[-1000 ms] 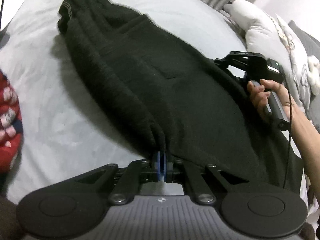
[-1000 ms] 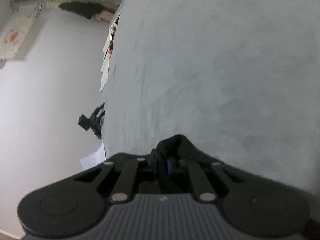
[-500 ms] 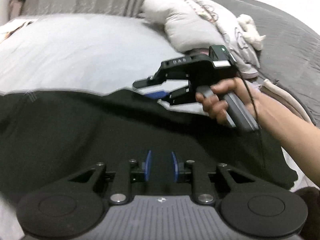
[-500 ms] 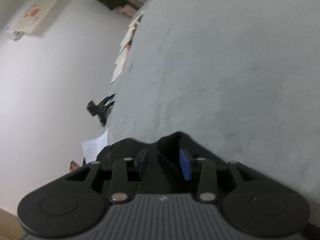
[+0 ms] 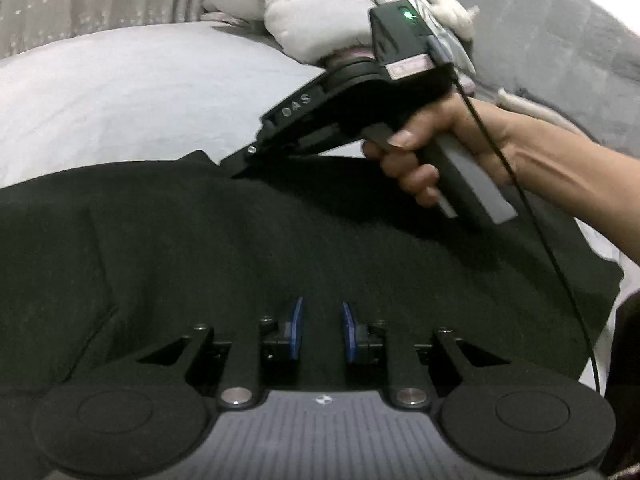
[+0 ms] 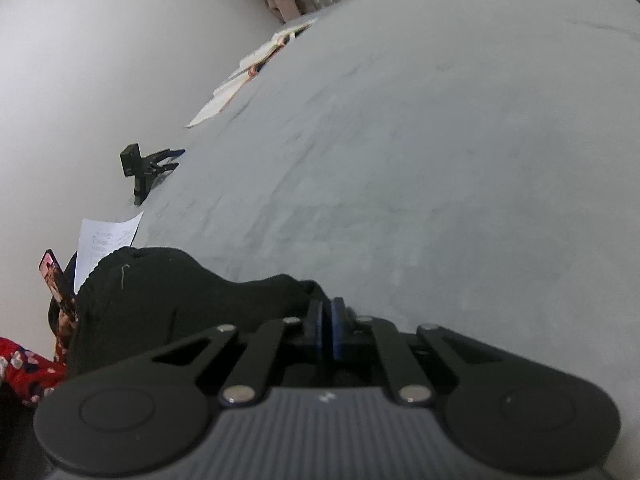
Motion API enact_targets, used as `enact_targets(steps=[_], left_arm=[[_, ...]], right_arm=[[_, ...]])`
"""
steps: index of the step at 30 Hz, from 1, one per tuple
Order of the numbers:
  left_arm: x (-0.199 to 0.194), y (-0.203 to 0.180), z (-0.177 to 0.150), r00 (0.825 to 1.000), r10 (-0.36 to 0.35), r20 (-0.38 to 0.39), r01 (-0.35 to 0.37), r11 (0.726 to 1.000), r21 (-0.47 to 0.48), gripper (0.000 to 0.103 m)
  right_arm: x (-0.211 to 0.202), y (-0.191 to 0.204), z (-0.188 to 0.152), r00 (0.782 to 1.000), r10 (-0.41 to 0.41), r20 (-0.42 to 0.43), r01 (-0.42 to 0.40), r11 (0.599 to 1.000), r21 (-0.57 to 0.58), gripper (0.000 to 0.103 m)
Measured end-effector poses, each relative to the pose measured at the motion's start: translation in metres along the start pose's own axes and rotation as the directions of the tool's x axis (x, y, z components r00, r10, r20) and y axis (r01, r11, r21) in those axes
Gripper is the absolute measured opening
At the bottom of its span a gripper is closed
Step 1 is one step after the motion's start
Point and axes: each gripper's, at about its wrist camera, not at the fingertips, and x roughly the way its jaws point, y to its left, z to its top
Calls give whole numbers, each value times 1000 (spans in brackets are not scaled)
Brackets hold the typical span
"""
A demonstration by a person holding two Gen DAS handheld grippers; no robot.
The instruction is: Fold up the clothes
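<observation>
Black garment on bed, left claw parted, right claw clenched, marked "DAS"

Black tool, blue pads, black cable

Each camera sits close behind its own hand-held gripper, angled downward. Both views share the black garment and grey bed.

My right hand-held gripper is pinching the black garment's edge over the grey bed.
</observation>
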Motion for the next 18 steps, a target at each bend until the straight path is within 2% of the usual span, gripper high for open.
enact_targets(steps=[1, 2, 3, 5, 8, 10, 13, 15, 18], left_arm=[[-1, 3, 1, 1000, -9, -6, 9, 1000, -9, 18], [-6, 7, 6, 999, -28, -20, 27, 999, -33, 18], [-11, 12, 10, 998, -46, -34, 44, 997, -58, 18], [-18, 17, 20, 999, -40, -9, 40, 996, -83, 19], [-27, 30, 29, 997, 2, 79, 6, 995, -100, 24], [-33, 45, 34, 988, 71, 135, -52, 989, -135, 24], [-35, 61, 33, 976, 140, 165, -120, 985, -124, 24], [-35, 70, 31, 970, 173, 172, -154, 981, -121, 24], [-34, 95, 13, 974, 204, 102, -188, 971, -148, 24]], right_arm=[[-2, -1, -1, 1000, 1, 11, -1, 1000, 3, 5], [-8, 1, -2, 999, -17, 34, 17, 1000, -1, 15], [-16, 3, -3, 997, -38, 60, 39, 999, -7, 16], [-27, 12, -4, 994, -42, 103, 47, 998, -44, 16], [-34, 24, -3, 993, -23, 112, 33, 996, -83, 16], [-25, 36, 2, 996, -11, 89, 21, 994, -108, 16], [-8, 48, 8, 999, -11, 45, 17, 991, -136, 23], [8, 53, 10, 1000, -24, 6, 25, 988, -153, 40], [18, 54, 6, 999, -40, -4, 39, 983, -180, 44]])
